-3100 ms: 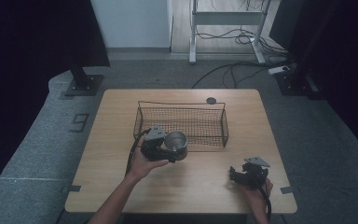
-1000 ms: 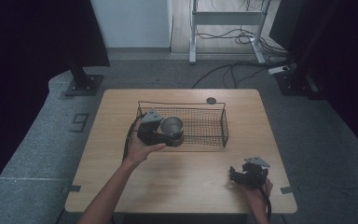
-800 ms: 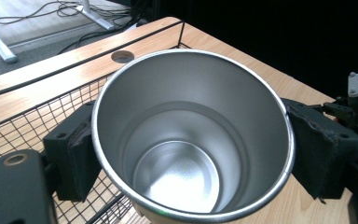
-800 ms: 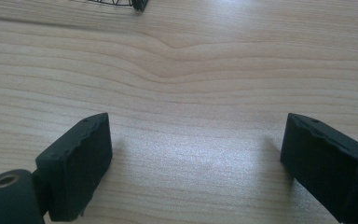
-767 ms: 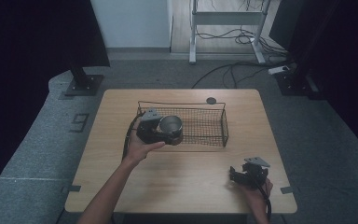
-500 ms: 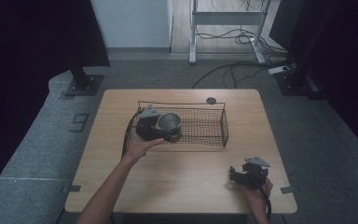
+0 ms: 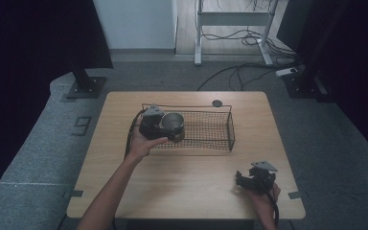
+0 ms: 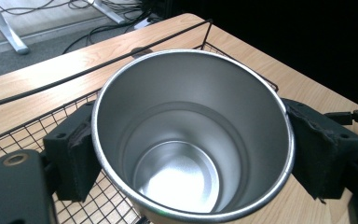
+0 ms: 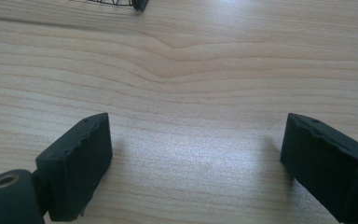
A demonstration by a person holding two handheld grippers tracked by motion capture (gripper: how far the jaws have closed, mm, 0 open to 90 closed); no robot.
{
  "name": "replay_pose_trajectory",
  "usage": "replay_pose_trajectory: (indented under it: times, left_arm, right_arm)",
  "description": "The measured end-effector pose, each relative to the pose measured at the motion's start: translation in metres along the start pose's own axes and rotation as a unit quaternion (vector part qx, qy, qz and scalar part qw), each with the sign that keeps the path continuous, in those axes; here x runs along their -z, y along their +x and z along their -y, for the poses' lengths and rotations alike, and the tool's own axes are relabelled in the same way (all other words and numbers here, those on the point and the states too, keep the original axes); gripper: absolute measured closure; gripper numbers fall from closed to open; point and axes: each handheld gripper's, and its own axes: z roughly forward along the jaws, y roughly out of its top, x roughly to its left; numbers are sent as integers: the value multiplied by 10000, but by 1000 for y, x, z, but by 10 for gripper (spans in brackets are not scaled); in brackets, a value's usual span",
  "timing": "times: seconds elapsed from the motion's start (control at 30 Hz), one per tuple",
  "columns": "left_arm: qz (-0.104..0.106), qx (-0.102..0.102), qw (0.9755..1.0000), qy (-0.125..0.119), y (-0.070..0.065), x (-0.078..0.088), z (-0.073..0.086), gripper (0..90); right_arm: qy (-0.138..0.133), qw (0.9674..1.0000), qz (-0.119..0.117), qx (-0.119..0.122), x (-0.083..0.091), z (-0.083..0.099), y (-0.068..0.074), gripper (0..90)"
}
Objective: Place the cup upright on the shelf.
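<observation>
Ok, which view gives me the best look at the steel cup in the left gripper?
The left gripper view: the steel cup sits large between the black fingers, its open mouth and empty shiny inside plain to see. The high view shows the cup small, at the wire basket's left end. The right gripper view looks at bare table.

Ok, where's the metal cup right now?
In the high view the metal cup is clamped in the left gripper, over the wire basket's left end.

A "9" mark (image 7: 83,125) stands on the grey floor.
</observation>
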Motion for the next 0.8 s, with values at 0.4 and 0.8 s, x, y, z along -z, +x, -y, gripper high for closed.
replay_pose_trajectory:
  times: [0.4, 0.8]
  left_arm:
    - [-23, 25, 10000, 59, 7, -9, -1, 149]
    - [-81, 46, 9999, 144, 15, -20, -9, 149]
  right_arm:
    - [4, 10000, 1, -8, 0, 0, 0, 87]
    - [3, 10000, 1, -6, 0, 0, 0, 87]
